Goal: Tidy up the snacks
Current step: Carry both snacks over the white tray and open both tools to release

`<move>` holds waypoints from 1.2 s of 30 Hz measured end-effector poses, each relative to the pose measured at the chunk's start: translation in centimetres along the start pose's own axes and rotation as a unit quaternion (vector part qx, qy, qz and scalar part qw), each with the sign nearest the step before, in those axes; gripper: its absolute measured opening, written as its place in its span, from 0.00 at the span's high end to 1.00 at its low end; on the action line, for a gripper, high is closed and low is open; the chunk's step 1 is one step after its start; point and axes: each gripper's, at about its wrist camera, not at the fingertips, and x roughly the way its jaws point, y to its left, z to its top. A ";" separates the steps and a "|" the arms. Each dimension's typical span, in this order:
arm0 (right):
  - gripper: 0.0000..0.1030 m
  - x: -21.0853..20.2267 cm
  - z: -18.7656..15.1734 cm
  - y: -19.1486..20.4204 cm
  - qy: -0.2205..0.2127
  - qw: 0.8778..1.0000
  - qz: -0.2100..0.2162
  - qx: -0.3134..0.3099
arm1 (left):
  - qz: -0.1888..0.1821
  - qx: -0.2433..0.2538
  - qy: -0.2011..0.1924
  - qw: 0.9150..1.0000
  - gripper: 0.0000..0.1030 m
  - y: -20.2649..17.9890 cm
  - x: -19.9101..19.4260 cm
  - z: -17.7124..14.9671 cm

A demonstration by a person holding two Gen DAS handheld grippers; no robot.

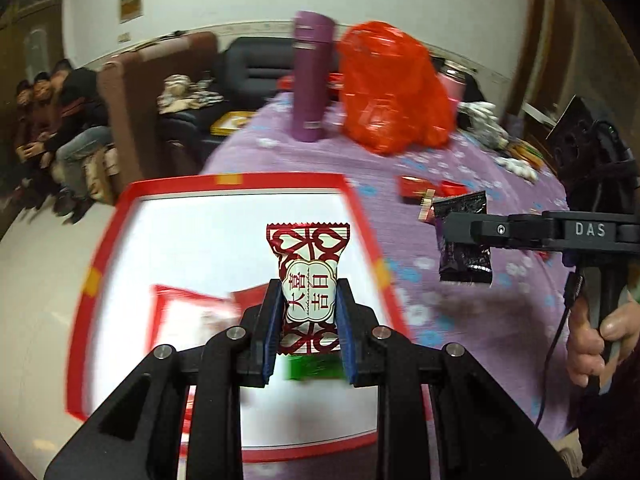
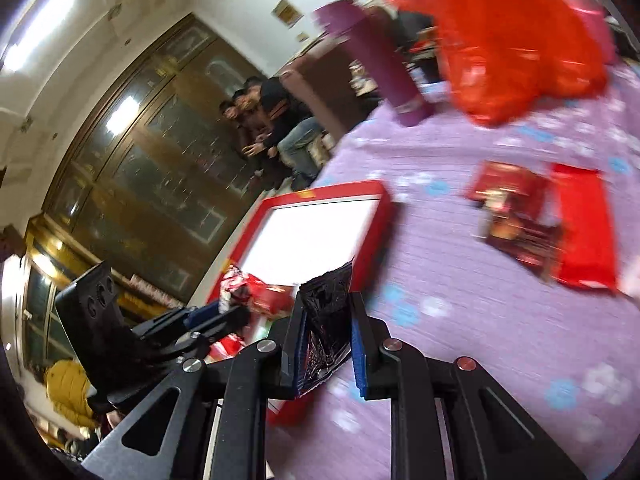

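Note:
My left gripper is shut on a red-and-white candy packet and holds it upright above the red-rimmed white box. A green packet and red-and-white packets lie in the box below. My right gripper is shut on a black snack packet, held over the purple cloth beside the box. In the left wrist view the right gripper and its black packet hang to the right of the box. The left gripper shows at left in the right wrist view.
A purple flowered tablecloth covers the table. A purple flask, a red plastic bag and a pink flask stand at the back. Red snack packets lie loose on the cloth. People sit beyond the table's left edge.

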 end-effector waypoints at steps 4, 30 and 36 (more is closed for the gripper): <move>0.82 4.1 -0.2 2.5 0.021 0.999 0.021 -0.011 | 0.023 -0.010 -0.003 1.000 0.78 2.0 -0.2 -0.6; 0.36 -3.3 0.1 -2.5 -0.077 0.994 -0.072 0.017 | 0.080 0.013 -0.026 0.996 0.29 0.4 -0.4 -0.3; 0.33 -13.5 -2.0 -9.0 -0.137 0.974 -0.171 0.055 | 0.045 0.080 -0.013 0.996 0.29 -5.1 0.5 -0.3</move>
